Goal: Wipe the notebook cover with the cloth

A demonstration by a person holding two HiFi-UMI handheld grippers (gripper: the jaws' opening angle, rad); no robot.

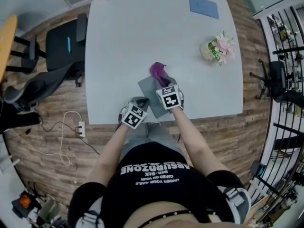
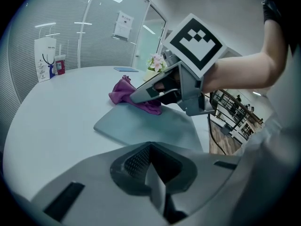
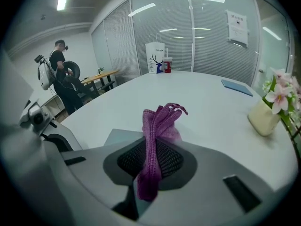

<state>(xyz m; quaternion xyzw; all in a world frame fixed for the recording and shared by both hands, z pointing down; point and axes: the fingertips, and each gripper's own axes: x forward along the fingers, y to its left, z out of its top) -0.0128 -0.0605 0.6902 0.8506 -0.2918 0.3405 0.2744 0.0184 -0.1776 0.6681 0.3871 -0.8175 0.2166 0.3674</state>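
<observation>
A grey notebook (image 1: pixel 148 88) lies flat near the table's front edge, also seen in the left gripper view (image 2: pixel 141 128). My right gripper (image 1: pixel 166 84) is over it, shut on a purple cloth (image 1: pixel 158 71). The cloth (image 3: pixel 157 126) stands bunched up from between the jaws, and its free end rests on the notebook's far part (image 2: pixel 127 92). My left gripper (image 1: pixel 138 103) is at the notebook's near left corner, jaws together with nothing between them (image 2: pixel 153 175). Whether it touches the cover is hidden.
A blue folder (image 1: pixel 204 6) lies at the table's far right. A pot of pink flowers (image 1: pixel 217 48) stands right of the notebook. A paper bag (image 3: pixel 154 57) stands at the far edge. Office chairs (image 1: pixel 57 56) flank the table's left side. A person (image 3: pixel 60 74) stands far off.
</observation>
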